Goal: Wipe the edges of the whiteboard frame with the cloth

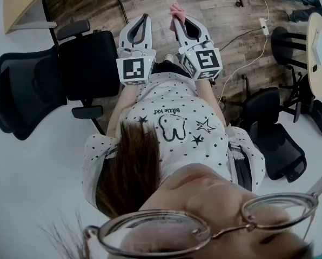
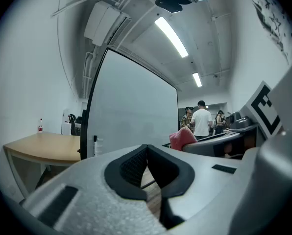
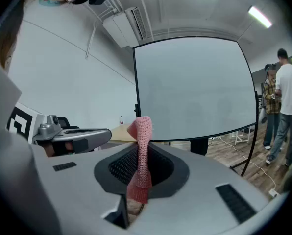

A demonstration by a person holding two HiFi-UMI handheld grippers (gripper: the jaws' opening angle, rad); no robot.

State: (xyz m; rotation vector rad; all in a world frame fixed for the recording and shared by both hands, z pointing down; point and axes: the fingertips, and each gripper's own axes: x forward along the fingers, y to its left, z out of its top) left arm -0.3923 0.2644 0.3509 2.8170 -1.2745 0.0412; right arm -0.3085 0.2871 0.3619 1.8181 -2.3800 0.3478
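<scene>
In the head view both tools are held out in front of the person's body over the wooden floor (image 1: pixel 220 15). The left gripper (image 1: pixel 144 18) has its tips together. Just to its right, the right gripper (image 1: pixel 182 21) has a pink cloth (image 1: pixel 175 9) poking out past its tips. In the left gripper view the dark pads meet at the tip with nothing between them, so this tool is closed and empty. The whiteboard (image 2: pixel 136 111) stands ahead of it, well apart, with the cloth off to the right. In the right gripper view the jaws are closed on the cloth, which is nipped through its middle. One end rises above the pads and the other hangs below. The board's thin dark frame (image 3: pixel 135 92) lies straight ahead and is not yet touched. The cloth looks knitted, light and limp. It will likely fold over when pressed to the rim, so a hold near the working end, leaving only a short tuft free, should give firmer wiping. The frame looks narrow and stiff, and the board on its stand may shift under a hard push.
</scene>
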